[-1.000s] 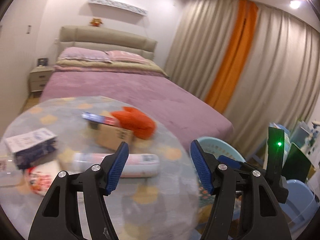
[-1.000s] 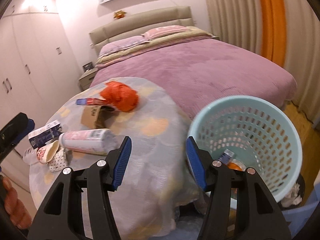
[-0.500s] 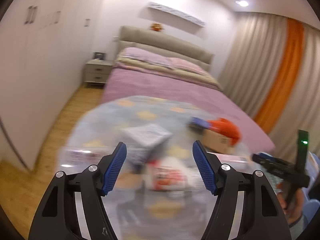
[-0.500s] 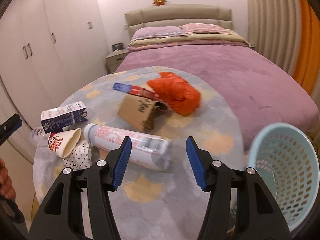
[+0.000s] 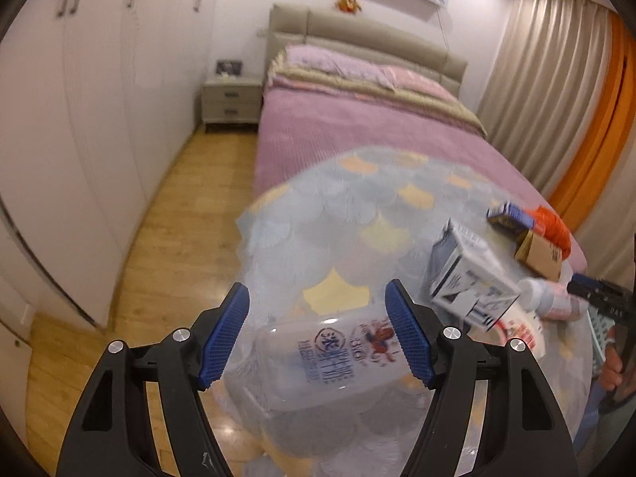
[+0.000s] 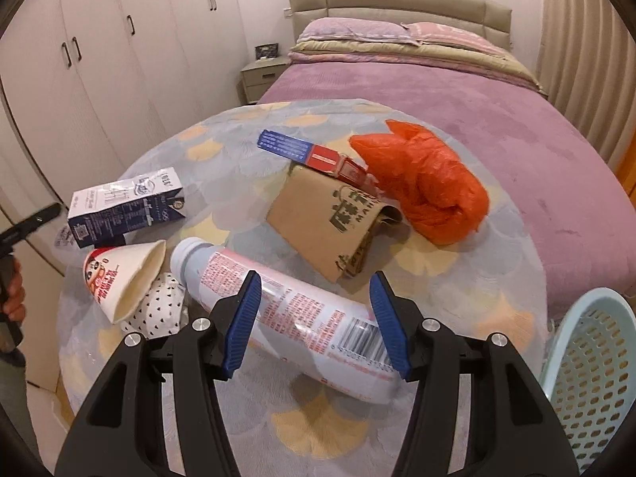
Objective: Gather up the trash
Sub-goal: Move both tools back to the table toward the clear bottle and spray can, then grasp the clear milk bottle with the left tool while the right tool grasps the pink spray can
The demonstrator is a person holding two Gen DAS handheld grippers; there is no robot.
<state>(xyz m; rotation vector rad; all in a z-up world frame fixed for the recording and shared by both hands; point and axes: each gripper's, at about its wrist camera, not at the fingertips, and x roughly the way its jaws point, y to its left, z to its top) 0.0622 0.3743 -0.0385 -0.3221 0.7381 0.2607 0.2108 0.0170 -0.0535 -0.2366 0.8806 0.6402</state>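
Note:
Trash lies on a round table [image 6: 469,290] under a scale-patterned cloth. My left gripper [image 5: 318,338] hangs over a clear plastic bottle [image 5: 318,365] with blue print at the table's near edge. Its jaws are opening and the bottle lies between them, with no pad pressing on it. My right gripper [image 6: 316,318] stands open above a pink-and-white bottle [image 6: 294,310] lying on its side. Around it lie a milk carton [image 6: 127,206], a paper cup [image 6: 119,278], a cardboard box [image 6: 330,218], an orange plastic bag [image 6: 425,187] and a blue-and-red box [image 6: 310,153].
A pale blue perforated basket [image 6: 588,373] stands beside the table at the lower right. A purple bed [image 6: 477,99] lies just behind the table. White wardrobes [image 5: 79,119] line the left wall over a wooden floor [image 5: 179,218]. A dotted crumpled piece [image 6: 159,310] lies under the cup.
Both grippers swung left, away from the basket and over the table. The left one came down over the clear bottle with its jaws wider. The right one now hovers over the pink-and-white bottle.

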